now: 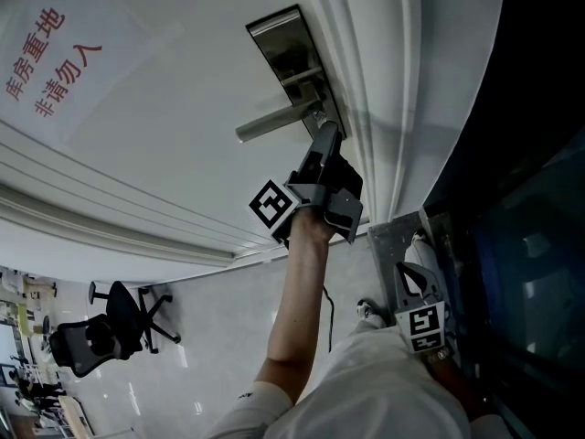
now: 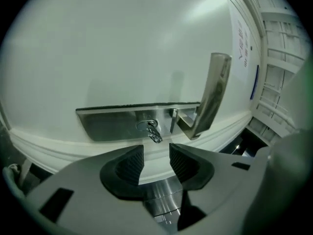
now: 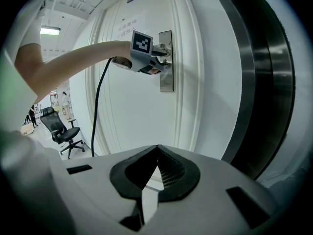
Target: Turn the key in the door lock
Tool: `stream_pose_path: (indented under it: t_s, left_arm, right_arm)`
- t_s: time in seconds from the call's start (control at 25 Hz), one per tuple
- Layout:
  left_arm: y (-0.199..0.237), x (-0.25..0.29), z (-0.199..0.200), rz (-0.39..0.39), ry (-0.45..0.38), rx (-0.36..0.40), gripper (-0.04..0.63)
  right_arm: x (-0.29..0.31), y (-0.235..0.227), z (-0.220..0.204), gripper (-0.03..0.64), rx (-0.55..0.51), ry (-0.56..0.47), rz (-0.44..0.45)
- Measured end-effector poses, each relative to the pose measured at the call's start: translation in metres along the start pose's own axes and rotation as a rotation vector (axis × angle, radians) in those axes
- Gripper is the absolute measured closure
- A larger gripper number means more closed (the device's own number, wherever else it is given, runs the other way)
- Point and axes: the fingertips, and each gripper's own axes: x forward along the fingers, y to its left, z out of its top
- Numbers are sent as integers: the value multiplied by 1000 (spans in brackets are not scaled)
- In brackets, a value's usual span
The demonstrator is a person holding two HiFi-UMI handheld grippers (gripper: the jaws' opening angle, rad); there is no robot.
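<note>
A steel lock plate (image 2: 112, 121) sits on the white door (image 2: 122, 48), with a lever handle (image 2: 212, 94) beside the keyhole. A small key (image 2: 152, 130) sticks out of the keyhole. My left gripper (image 2: 156, 159) faces it just short of the key, open, with nothing between its ribbed pads (image 2: 132, 163). In the head view the left gripper (image 1: 326, 135) is raised against the lock plate (image 1: 283, 44) below the handle (image 1: 274, 122), and it hides the key. My right gripper (image 3: 156, 148) is shut and empty, held low and away from the lock (image 3: 166, 62). It appears in the head view as the right gripper (image 1: 413, 286).
A notice with red print (image 1: 50, 62) is stuck on the door. A dark frame and glass panel (image 1: 530, 245) run along the door's right edge. A black office chair (image 1: 110, 327) stands on the shiny floor behind. A black cable (image 3: 98, 106) hangs from the left gripper.
</note>
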Motion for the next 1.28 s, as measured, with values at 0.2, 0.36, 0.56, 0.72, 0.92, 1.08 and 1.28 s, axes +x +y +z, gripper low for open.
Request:
stream_pose_path:
  t_s: [0.2, 0.36, 0.56, 0.72, 0.92, 1.08, 1.28]
  left_arm:
    - [3, 2, 26, 32, -92, 56, 450]
    - [4, 1, 31, 90, -60, 258, 515]
    - [-1, 4, 29, 142, 11, 472, 515]
    - [-4, 6, 28, 190, 55, 648, 514]
    - [-7, 5, 27, 192, 137, 871, 509]
    - [-20, -21, 26, 162, 114, 1179, 561]
    - [-24, -71, 14, 107, 131, 1427, 585]
  right_arm:
    - [-1, -5, -3, 614, 13, 6, -15]
    - [1, -8, -3, 614, 14, 10, -20]
    - [5, -4, -3, 614, 7, 14, -9]
    - [10, 2, 1, 614, -4, 12, 3]
    - [12, 12, 7, 614, -15, 3, 14]
    - [13, 18, 8, 614, -17, 2, 17]
    - [18, 23, 17, 614, -22, -29, 24]
